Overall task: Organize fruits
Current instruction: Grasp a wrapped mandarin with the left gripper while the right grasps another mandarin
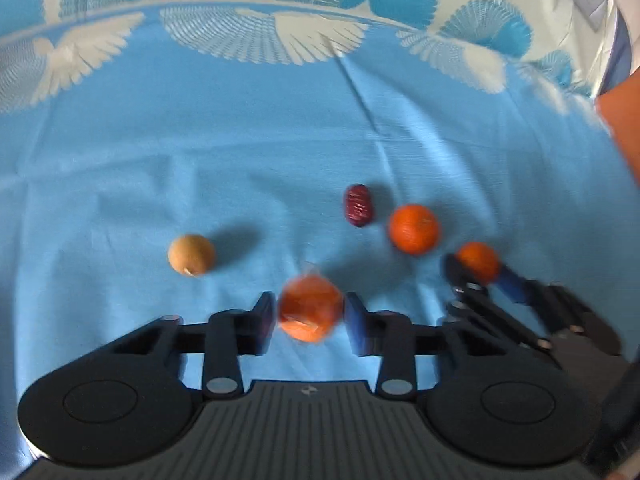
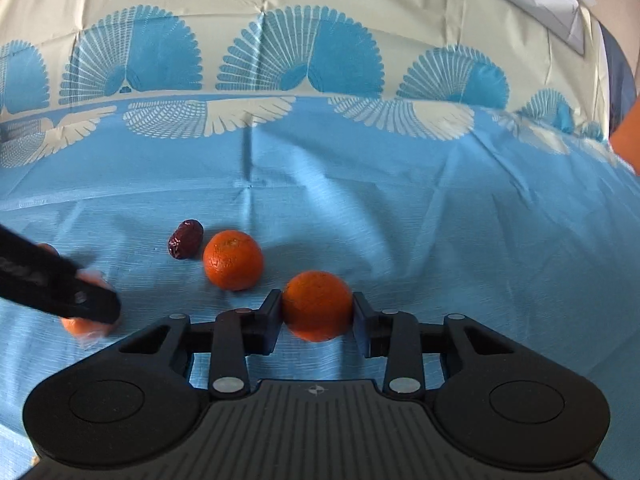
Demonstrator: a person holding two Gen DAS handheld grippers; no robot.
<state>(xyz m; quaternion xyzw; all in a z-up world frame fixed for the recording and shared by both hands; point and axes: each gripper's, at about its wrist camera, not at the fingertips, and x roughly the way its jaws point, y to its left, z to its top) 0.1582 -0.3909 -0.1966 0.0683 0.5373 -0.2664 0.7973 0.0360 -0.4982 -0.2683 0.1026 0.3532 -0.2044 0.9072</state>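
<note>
We saw open blue cloth-covered table (image 2: 440, 220) beyond; a wrinkled dark-red date (image 2: 185, 238) and loose round orange tangerine (image 2: 233, 259) crowded the middle.

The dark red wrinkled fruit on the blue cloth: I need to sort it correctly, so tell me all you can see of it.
The dark red wrinkled fruit is a small oblong, maroon, with glossy creased skin like a dried date. It lies on its side on the blue patterned tablecloth, close beside a loose round orange tangerine; whether they touch is unclear. Neither hand-held gripper reaches it.
</note>
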